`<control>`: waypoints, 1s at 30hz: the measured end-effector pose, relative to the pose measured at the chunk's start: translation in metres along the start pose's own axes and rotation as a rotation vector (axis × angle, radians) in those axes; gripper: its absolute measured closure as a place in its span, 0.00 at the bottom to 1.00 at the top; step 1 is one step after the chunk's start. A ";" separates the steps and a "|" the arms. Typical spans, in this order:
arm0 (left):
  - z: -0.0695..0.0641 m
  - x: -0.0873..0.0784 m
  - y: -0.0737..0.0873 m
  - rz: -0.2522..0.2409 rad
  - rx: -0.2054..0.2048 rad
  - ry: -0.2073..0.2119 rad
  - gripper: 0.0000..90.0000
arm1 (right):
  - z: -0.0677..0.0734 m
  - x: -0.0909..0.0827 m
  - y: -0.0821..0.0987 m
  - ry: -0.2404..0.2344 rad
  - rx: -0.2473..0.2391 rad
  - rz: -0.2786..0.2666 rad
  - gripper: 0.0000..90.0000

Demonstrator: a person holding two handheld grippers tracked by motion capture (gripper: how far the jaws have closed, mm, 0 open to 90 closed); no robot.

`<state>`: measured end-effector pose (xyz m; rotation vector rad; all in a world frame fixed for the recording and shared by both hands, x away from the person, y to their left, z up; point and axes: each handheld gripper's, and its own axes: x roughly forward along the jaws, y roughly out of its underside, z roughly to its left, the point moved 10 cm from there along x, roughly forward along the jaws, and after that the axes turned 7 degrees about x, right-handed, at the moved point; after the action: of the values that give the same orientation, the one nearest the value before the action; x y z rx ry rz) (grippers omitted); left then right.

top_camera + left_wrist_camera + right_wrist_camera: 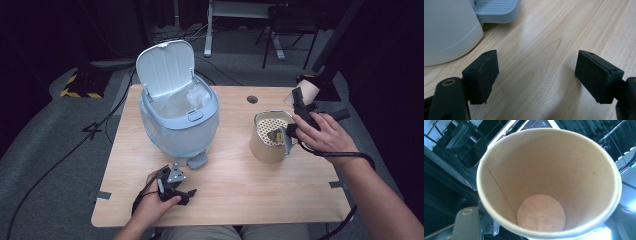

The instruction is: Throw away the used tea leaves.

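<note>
Right gripper [300, 102] clamps paper cup [549, 182] (empty) – left gripper [175, 186] gapes

left gripper [536, 75] has its jaws spread wide over bare wooden table [544, 50], with the pale bin [446, 30] and its grey pedal [495, 10] up top-left

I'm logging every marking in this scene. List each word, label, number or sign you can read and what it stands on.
No text can be read.
Bin: front tab unmarked.
Paper cup: plain inside, no print.
Perforated container: no label.
Screen behind the cup: too blurred to read.
Floor hazard stripes: pattern, no words.
</note>
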<state>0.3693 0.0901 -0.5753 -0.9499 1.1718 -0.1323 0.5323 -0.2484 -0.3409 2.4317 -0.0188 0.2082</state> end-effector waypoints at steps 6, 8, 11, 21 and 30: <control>0.000 0.000 0.000 0.001 0.001 -0.001 0.22 | 0.003 0.001 0.000 -0.030 0.042 0.001 0.33; 0.000 0.000 0.000 0.000 0.002 -0.001 0.22 | 0.005 0.002 0.001 -0.056 0.088 -0.008 0.33; 0.000 0.000 0.000 0.000 0.001 0.000 0.22 | 0.012 0.004 0.004 -0.151 0.279 -0.025 0.32; 0.001 0.000 0.000 0.002 0.002 0.000 0.22 | 0.035 0.004 0.002 -0.438 0.954 -0.130 0.31; 0.001 0.001 0.000 0.002 0.003 -0.001 0.22 | 0.042 -0.003 0.002 -0.702 1.593 -0.184 0.31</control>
<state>0.3702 0.0898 -0.5754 -0.9465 1.1711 -0.1317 0.5351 -0.2770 -0.3722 3.8585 0.0940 -1.1572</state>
